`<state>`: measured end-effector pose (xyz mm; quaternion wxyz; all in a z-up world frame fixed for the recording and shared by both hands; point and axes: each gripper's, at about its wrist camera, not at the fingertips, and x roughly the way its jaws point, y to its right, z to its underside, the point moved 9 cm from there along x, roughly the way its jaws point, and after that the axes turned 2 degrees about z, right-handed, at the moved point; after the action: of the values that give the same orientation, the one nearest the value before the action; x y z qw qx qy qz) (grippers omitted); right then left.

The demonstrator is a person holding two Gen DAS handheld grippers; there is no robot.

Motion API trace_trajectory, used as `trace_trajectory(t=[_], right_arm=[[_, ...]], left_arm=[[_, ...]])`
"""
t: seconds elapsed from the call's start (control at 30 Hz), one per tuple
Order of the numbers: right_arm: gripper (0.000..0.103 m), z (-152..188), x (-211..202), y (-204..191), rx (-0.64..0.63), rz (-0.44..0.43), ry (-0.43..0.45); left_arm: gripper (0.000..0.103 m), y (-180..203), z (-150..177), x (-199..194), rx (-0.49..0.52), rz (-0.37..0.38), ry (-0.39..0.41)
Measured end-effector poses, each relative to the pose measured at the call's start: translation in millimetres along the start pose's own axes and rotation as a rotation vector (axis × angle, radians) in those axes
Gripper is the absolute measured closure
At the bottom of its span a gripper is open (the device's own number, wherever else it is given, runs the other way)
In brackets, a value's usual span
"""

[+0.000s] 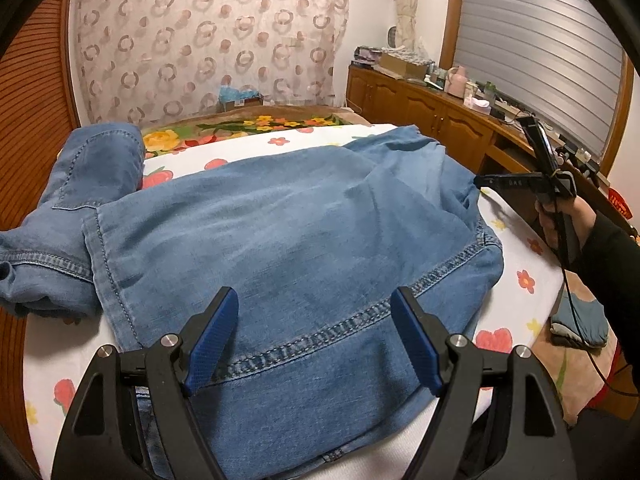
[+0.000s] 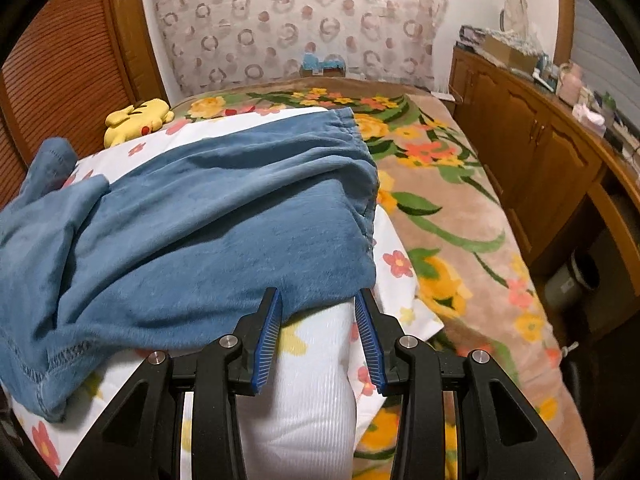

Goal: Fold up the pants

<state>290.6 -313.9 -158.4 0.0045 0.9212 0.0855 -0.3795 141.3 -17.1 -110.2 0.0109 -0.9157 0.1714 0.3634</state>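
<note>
Now your pants (image 1: 288,216) lie folded across the floral sheet (image 1: 516,292) on the bed, a stitched hem running between your left gripper (image 1: 314,332) fingers and a bunched end spilling off to the left. Your left gripper hangs spread wide above the denim, pinching nothing. Your right gripper (image 2: 318,332) is also parted, its fingers straddling the near edge of the cloth at the sheet, with no fabric caught between the pads as far as I can see; in the left view it sits just at the right-hand end of the pants. The risk from here is a shallow bite: if you close on only the top layer, the lower one will likely drag and the fold will skew. Close too low on the right and you may well grab the sheet along with the denim. The bunched end on the left looks loose, so a quick lift could pull it open and undo what is stacked.
</note>
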Motion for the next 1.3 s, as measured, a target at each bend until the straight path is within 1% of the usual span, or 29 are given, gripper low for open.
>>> trace_trajectory(t=[0.07, 0.1, 0.2, 0.27, 0.37, 0.5, 0.57, 0.67, 0.8, 0.87, 0.9, 0.97, 1.03, 1.1, 1.23, 1.3], right_arm=[[0.095, -2.5, -0.2, 0.6, 0.001, 0.000, 0.012], [0.099, -3.9, 0.9, 0.9, -0.004, -0.005, 0.018], [0.101, -4.5, 0.5, -3.1, -0.041, 0.025, 0.038], [0.101, -10.3, -7.9, -5.1, -0.047, 0.042, 0.078], [0.101, -25.6, -32.4, -8.9, -0.044, 0.053, 0.149], [0.101, -54.0, -76.7, -30.2, -0.076, 0.024, 0.250], [0.101, -66.3, -98.4, -50.1, -0.105, -0.014, 0.288], [0.101, -80.4, -132.4, -93.9, -0.173, -0.086, 0.341], [0.102, -82.9, -179.3, -163.3, -0.275, -0.236, 0.388], [0.101, -78.6, -197.9, -191.0, -0.311, -0.320, 0.383], [0.101, -75.1, -203.4, -202.0, -0.324, -0.351, 0.366], [0.101, -69.4, -208.8, -215.1, -0.350, -0.373, 0.345], [0.093, -68.6, -205.3, -211.9, -0.359, -0.380, 0.315], [0.075, -64.4, -200.7, -203.9, -0.359, -0.353, 0.307], [0.070, -59.1, -180.2, -187.7, -0.346, -0.306, 0.257], [0.065, -58.3, -168.3, -181.8, -0.334, -0.281, 0.231]], left_arm=[[0.024, -0.6, 0.2, -0.8, -0.004, -0.001, 0.001], [0.024, -0.7, 0.2, -1.0, -0.004, -0.001, 0.001], [0.024, -0.9, 0.1, -1.1, -0.004, -0.001, 0.002], [0.024, -2.0, 1.5, -2.8, -0.006, -0.002, 0.005], [0.024, -5.8, 1.8, -7.9, -0.015, -0.003, 0.014], [0.024, -11.5, 0.2, -18.7, -0.023, -0.008, 0.033], [0.024, -15.2, -1.3, -26.1, -0.028, -0.013, 0.046], [0.024, -21.2, -4.4, -37.1, -0.036, -0.024, 0.067], [0.024, -31.6, -10.1, -54.2, -0.052, -0.040, 0.101], [0.024, -37.2, -11.5, -60.4, -0.058, -0.048, 0.113], [0.024, -39.2, -12.0, -62.4, -0.062, -0.051, 0.116], [0.024, -43.1, -12.3, -65.9, -0.067, -0.056, 0.123], [0.024, -44.4, -11.7, -66.3, -0.068, -0.057, 0.123], [0.024, -44.1, -11.3, -64.4, -0.067, -0.054, 0.122], [0.024, -38.6, -9.6, -56.6, -0.060, -0.039, 0.108], [0.024, -34.5, -8.6, -50.1, -0.055, -0.028, 0.096]])
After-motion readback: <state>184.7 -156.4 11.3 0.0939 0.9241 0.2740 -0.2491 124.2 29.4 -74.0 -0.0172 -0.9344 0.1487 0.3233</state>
